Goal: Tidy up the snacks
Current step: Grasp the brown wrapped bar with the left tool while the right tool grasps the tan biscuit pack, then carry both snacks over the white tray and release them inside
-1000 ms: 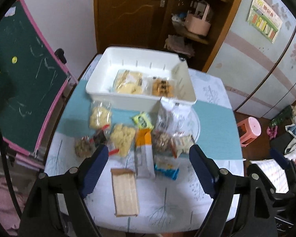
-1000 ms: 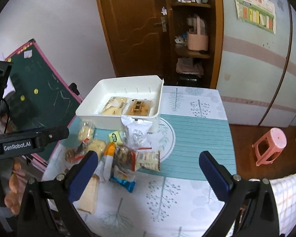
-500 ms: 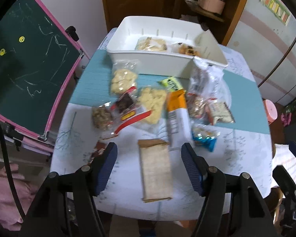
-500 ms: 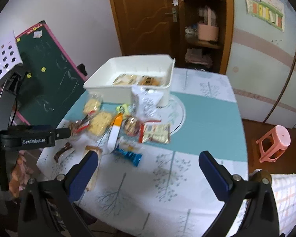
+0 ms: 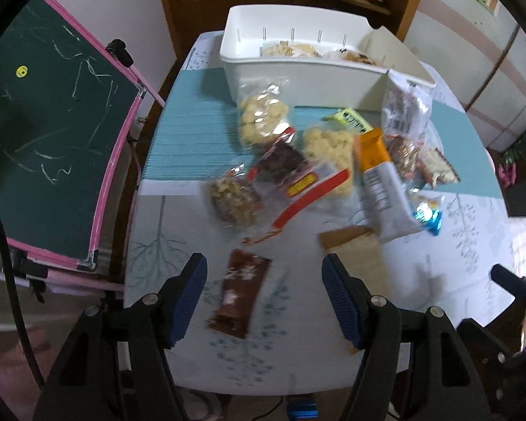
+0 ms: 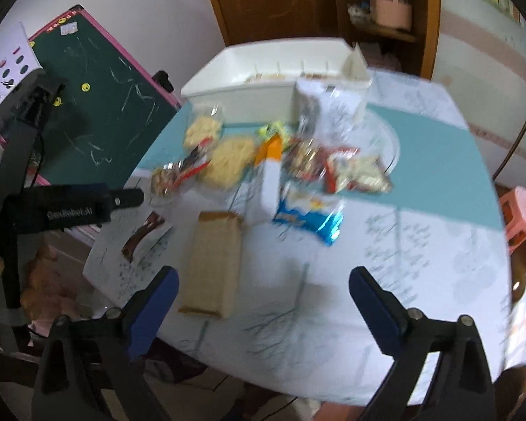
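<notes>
As the brown snack bar (image 5: 240, 293) lies near the worktop's (image 5: 298, 358) near-left edge, long axis near-to-far, the left tongs (image 5: 263, 293) straddle it, apart; the right tongs (image 6: 263, 294), wide apart and empty, hover farther right.

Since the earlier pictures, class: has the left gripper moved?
Yes. The left gripper has come down toward the table's near edge, away from the white bin.

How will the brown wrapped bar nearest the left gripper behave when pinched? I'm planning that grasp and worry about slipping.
The brown bar lies flat on the tablecloth, so its low profile may make getting under its edges awkward. Its wrapper looks glossy, so probably somewhat slippery. It looks thin and straight, likely light and fairly stiff, though it might snap if squeezed hard. The left gripper is open around it.
</notes>
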Available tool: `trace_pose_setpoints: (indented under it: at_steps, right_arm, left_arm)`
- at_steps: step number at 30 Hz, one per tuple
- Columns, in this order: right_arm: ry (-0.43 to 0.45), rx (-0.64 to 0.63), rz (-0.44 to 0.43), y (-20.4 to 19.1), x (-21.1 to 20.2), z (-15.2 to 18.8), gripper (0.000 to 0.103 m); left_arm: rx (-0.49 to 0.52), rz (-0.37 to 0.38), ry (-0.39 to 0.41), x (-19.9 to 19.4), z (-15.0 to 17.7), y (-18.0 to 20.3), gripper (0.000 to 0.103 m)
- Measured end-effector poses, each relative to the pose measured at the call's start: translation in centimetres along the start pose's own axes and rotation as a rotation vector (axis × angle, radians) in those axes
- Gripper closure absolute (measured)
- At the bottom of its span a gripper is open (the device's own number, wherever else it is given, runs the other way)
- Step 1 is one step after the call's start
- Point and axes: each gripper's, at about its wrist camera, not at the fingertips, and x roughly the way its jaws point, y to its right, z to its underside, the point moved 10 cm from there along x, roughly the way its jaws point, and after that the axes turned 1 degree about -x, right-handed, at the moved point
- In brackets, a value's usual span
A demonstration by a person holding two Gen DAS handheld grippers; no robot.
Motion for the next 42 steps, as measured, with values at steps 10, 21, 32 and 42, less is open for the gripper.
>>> trace_pose_setpoints:
  at_steps: [10,21,32,42]
  right_arm:
    - [-0.124,0.101,0.03,-2.4,5.8,2.6,0.015]
    - [-0.17,-0.016,0.174,-5.4,9.5,1.3,0.021]
    - [-0.278,-0.035,0.216,-5.5,10.7,3.1,0.049]
    - [-0.225,-0.033,0.173,-5.6,6.4,1.0,0.05]
  left_arm:
    - [0.062,0.082,-0.152,5.2,2.6,-2.7,0.036]
    - [0.13,0.106,-0.209,8.0,4.2,-2.1,0.036]
    - [0.146,0.103,-0.23,7.3,5.5,-1.9,0.07]
    - [0.161,0.188,-0.117,2.1,2.3,-1.0,0.072]
